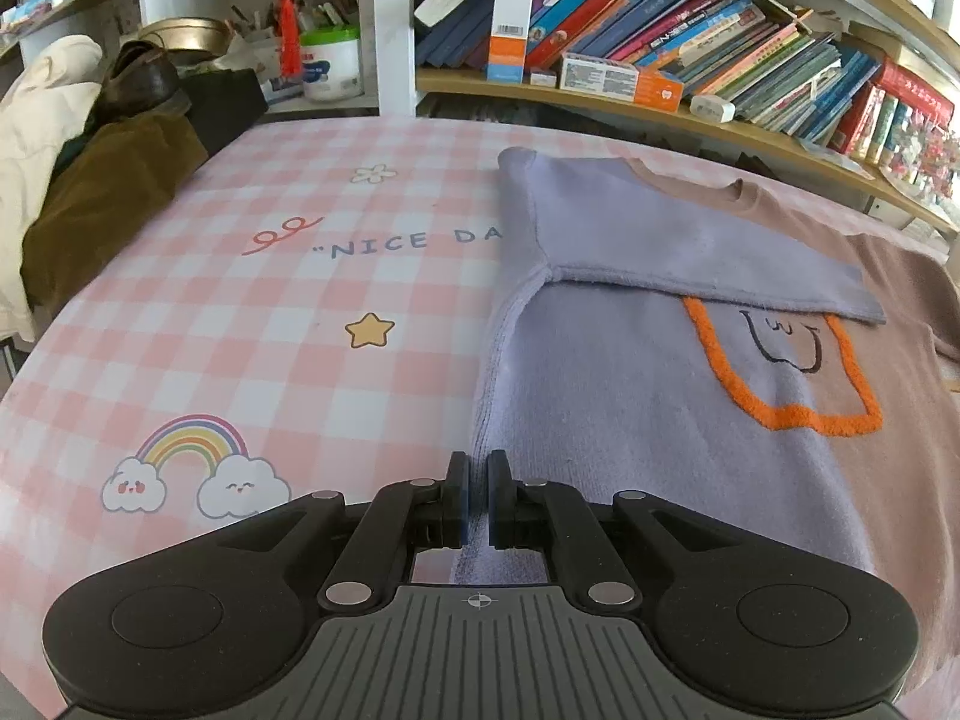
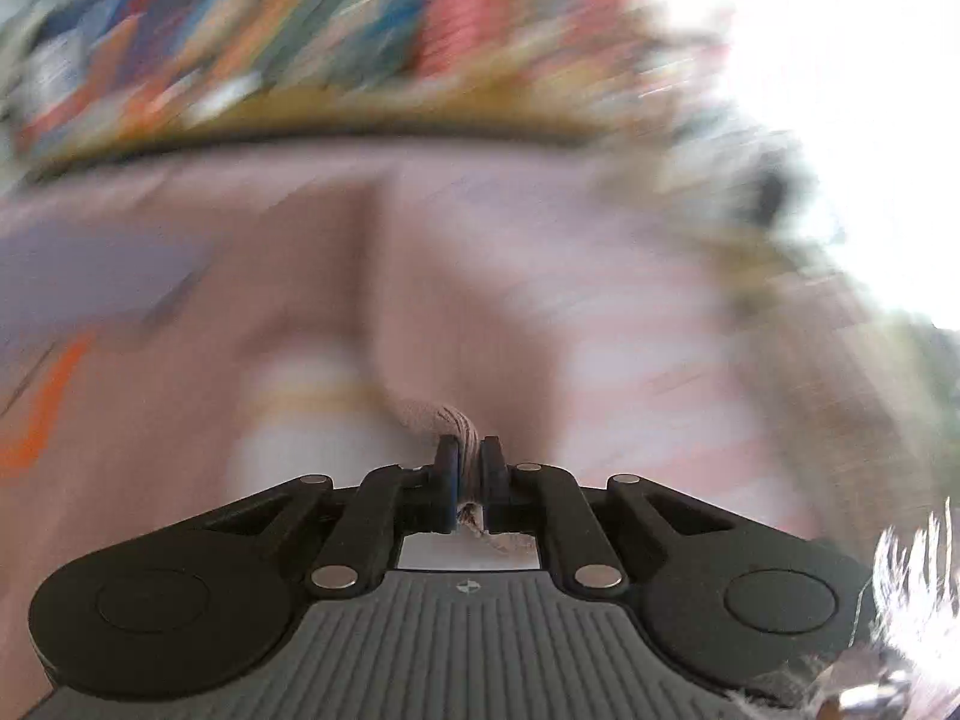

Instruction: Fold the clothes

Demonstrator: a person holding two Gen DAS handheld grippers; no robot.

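A lavender and tan sweatshirt (image 1: 648, 396) with an orange outlined patch lies on the pink checked tablecloth (image 1: 252, 324). Its lavender sleeve (image 1: 660, 240) is folded across the chest. My left gripper (image 1: 477, 480) hovers over the sweatshirt's left edge with its jaws nearly closed and nothing between them. In the blurred right wrist view, my right gripper (image 2: 471, 462) is shut on a bunched bit of the tan fabric (image 2: 438, 411), the tan sleeve (image 2: 420, 300) stretching away from it.
A pile of brown and cream clothes (image 1: 90, 180) sits at the table's left back. A bookshelf (image 1: 660, 60) full of books runs behind the table. A white tub (image 1: 330, 66) and pen holders stand at the back left.
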